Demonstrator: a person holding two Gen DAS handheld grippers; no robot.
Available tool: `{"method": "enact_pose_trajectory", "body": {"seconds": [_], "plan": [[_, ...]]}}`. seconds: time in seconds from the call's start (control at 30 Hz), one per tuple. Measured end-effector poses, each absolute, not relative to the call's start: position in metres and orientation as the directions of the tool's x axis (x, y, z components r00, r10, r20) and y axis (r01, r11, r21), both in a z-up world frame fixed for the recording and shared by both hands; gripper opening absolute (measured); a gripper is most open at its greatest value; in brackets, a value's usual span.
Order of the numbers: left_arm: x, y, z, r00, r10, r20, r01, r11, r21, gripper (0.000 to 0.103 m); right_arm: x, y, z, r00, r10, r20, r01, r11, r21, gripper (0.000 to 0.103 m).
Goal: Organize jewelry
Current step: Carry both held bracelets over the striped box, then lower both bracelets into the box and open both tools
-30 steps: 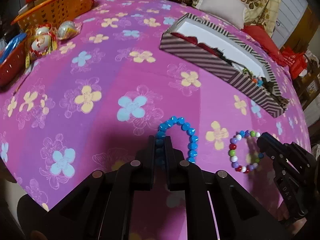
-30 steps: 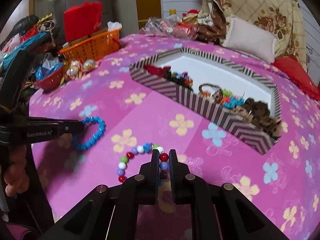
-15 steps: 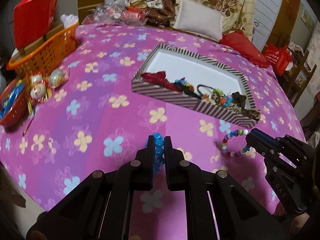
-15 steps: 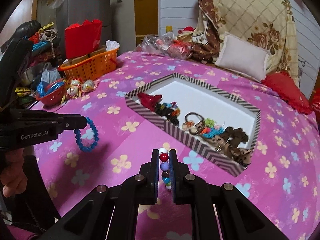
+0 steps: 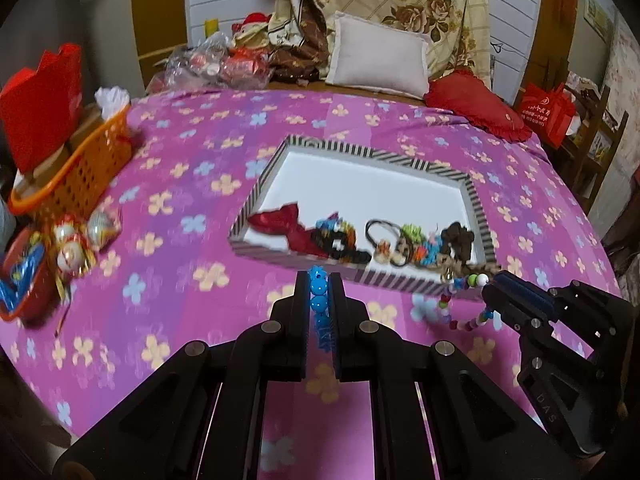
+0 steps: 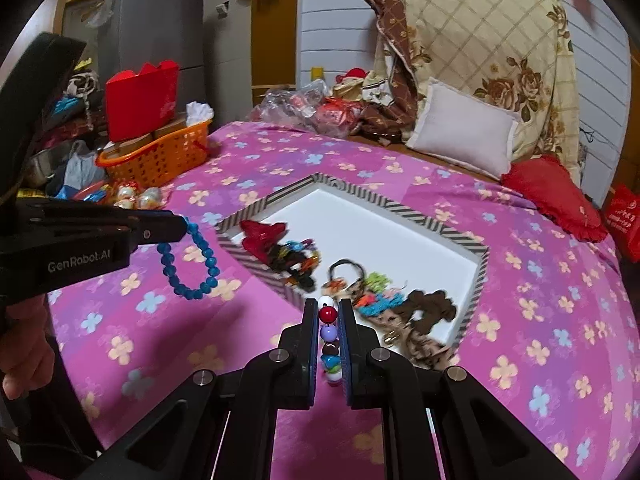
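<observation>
Both hand-held grippers sit at the bottom centre of their own views, each pinching a bracelet lifted off the bed. Low in the left wrist view, the left gripper has its black fingers pressed together on a blue bead bracelet; in the right wrist view that same bracelet hangs as a loop at centre left, clear of the cover. Lower centre in the right wrist view, the right gripper is clamped on a multicoloured bead bracelet, which dangles at the lower right of the left wrist view. A striped jewelry box with a white floor lies mid-frame on the pink floral bedspread, hair ties and trinkets heaped along its near edge. An orange basket stands at left, a grey pillow at upper right.
</observation>
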State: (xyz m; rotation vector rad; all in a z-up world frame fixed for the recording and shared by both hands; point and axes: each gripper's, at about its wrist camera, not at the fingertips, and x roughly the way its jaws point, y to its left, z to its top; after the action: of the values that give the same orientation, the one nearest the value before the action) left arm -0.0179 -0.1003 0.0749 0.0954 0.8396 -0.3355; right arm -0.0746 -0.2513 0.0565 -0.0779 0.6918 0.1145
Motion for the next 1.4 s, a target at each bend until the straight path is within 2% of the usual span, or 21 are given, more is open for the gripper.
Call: {"method": "enact_pose_trajectory", "body": {"seconds": [0.63,0.97,1.23,1.4], "plan": [[0.047,-0.163,0.080,0.638,-0.230,-0.735,0.346,0.938,0.007,0.007,-0.016,-0.301,0.054,0.756,0.043,-0.654,-0.031,0.999,0.030,0.009],[0.078,-0.187,0.056,0.596,-0.245,-0.764,0.362,0.932,-0.016,0.007,0.014,-0.303,0.031,0.723,0.081,-0.686,-0.014,0.995,0.103,0.009],[0.104,-0.179,0.015,0.546,-0.186,-0.817,0.311,0.950,-0.008,0.007,0.026,-0.333,-0.009,0.659,0.041,-0.751,0.084,0.988,0.128,0.009],[0.111,-0.175,-0.008,0.516,-0.156,-0.842,0.291,0.957,0.001,0.007,0.028,-0.335,-0.023,0.632,0.033,-0.774,0.084,0.990,0.111,0.009]]}}
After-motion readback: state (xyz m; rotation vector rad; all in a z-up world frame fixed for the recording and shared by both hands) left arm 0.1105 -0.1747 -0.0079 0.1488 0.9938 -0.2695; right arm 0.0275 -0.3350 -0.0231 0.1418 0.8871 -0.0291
